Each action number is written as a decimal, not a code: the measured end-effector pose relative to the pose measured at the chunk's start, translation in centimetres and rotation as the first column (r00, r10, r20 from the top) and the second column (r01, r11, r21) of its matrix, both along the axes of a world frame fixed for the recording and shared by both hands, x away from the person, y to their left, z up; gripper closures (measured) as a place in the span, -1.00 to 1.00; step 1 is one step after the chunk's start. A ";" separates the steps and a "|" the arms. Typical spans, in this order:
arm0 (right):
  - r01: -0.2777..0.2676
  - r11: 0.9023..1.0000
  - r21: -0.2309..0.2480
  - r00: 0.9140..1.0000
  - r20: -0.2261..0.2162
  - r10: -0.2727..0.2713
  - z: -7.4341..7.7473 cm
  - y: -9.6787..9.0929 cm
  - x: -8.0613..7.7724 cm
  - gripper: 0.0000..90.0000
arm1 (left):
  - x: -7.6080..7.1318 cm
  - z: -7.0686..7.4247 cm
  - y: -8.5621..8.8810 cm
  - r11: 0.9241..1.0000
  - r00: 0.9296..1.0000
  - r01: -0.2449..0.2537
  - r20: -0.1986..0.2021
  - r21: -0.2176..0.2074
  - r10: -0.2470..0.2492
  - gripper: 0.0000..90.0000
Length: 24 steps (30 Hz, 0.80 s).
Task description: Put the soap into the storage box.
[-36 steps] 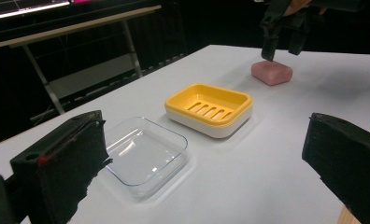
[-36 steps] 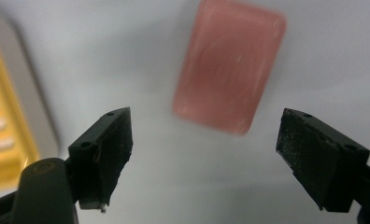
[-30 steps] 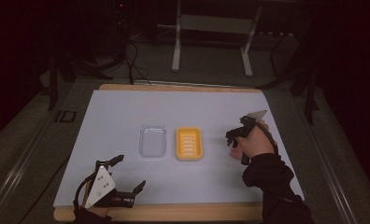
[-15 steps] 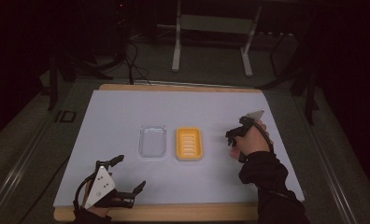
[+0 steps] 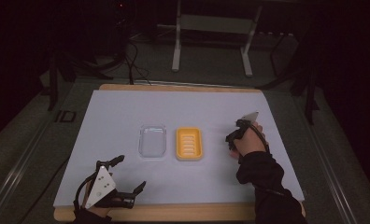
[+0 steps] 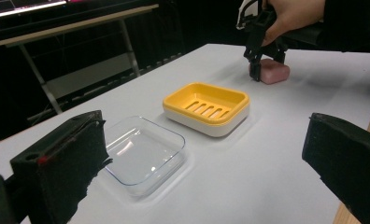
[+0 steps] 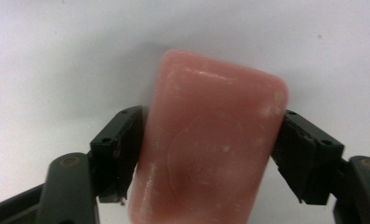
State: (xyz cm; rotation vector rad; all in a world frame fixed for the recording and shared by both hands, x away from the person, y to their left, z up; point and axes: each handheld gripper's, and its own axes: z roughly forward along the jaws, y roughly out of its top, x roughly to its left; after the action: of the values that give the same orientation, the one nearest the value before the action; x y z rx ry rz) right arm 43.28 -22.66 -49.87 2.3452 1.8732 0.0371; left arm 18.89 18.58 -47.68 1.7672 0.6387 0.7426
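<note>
The pink soap bar (image 7: 211, 144) was a rounded, waxy block with pale scuffs and a faint round stamp pressed into its face. It lay on the white table cover (image 5: 127, 112), to the right of the yellow soap dish (image 5: 189, 143) and apart from it. The right gripper (image 7: 209, 154) had just been closing, and its black jaws pressed against the bar's two long sides, grasping it. The dish was glossy plastic with rounded corners, a slotted yellow tray on a white base; just beside it on the left sat a clear, shallow plastic lid (image 5: 152, 141), also with rounded corners. The left gripper (image 5: 129, 179) rested near the front edge of the table, its blocky jaws spread wide with nothing between them. Bare cover lay open between bar and dish, and a wooden edge (image 5: 174, 212) showed along the front.
</note>
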 end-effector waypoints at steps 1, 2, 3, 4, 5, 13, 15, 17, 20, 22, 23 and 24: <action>-0.007 1.000 -0.005 1.000 0.005 0.007 0.0 0.0 0.0 -0.28 | 0.0 0.0 0.0 1.000 1.000 -0.001 -0.001 0.003 0.001 -0.99; -0.008 1.000 -0.006 1.000 0.007 0.008 0.0 0.1 0.0 -0.26 | 0.0 0.0 0.0 1.000 1.000 0.000 -0.001 0.005 0.000 -0.99; -0.021 1.000 -0.009 1.000 0.007 0.021 0.1 0.2 0.0 -0.24 | 0.0 0.0 -0.1 1.000 1.000 0.000 0.000 0.005 0.000 -0.99; -0.025 1.000 -0.008 1.000 0.009 0.025 0.1 0.2 0.0 -0.22 | 0.0 0.0 -0.1 1.000 1.000 0.000 0.000 0.004 0.000 -0.99; -0.025 1.000 -0.008 1.000 0.008 0.025 0.1 0.2 -0.1 -0.21 | 0.0 0.0 0.0 1.000 1.000 0.000 0.000 0.005 0.000 -0.99; -0.056 0.998 -0.013 0.998 -0.015 0.055 0.6 0.2 -0.2 -0.16 | 0.0 0.0 0.0 1.000 1.000 -0.001 0.000 0.006 0.001 -0.99; -0.060 0.998 -0.023 0.998 -0.021 0.060 0.7 0.2 -0.2 -0.16 | 0.0 0.0 0.0 1.000 1.000 -0.001 0.000 0.006 0.001 -0.99; -0.075 0.997 -0.020 0.997 -0.024 0.075 1.2 0.2 -0.2 -0.16 | 0.0 0.0 0.0 1.000 1.000 -0.002 -0.001 0.007 0.002 -0.99; -0.075 0.997 -0.013 0.997 -0.013 0.075 2.0 0.3 -0.1 -0.16 | 0.0 0.0 0.0 1.000 1.000 -0.002 -0.001 0.008 0.002 -0.99; -0.079 0.997 -0.011 0.997 -0.012 0.079 2.5 0.4 -0.1 -0.16 | 0.0 0.0 0.0 1.000 1.000 -0.003 -0.002 0.008 0.003 -0.99; -0.079 0.997 -0.009 0.997 -0.005 0.079 2.7 0.5 -0.1 -0.16 | 0.0 0.0 0.0 1.000 1.000 -0.003 -0.002 0.008 0.003 -0.99; -0.080 0.997 -0.006 0.997 0.009 0.080 2.9 0.5 -0.1 -0.16 | 0.0 0.0 0.0 1.000 1.000 -0.003 -0.001 0.007 0.003 -0.99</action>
State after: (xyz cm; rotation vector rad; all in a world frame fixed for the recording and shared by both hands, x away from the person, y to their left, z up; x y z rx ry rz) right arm 43.20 -22.20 -46.95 2.2616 1.9590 0.0509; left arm 18.94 18.55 -47.72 1.7732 0.6403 0.7464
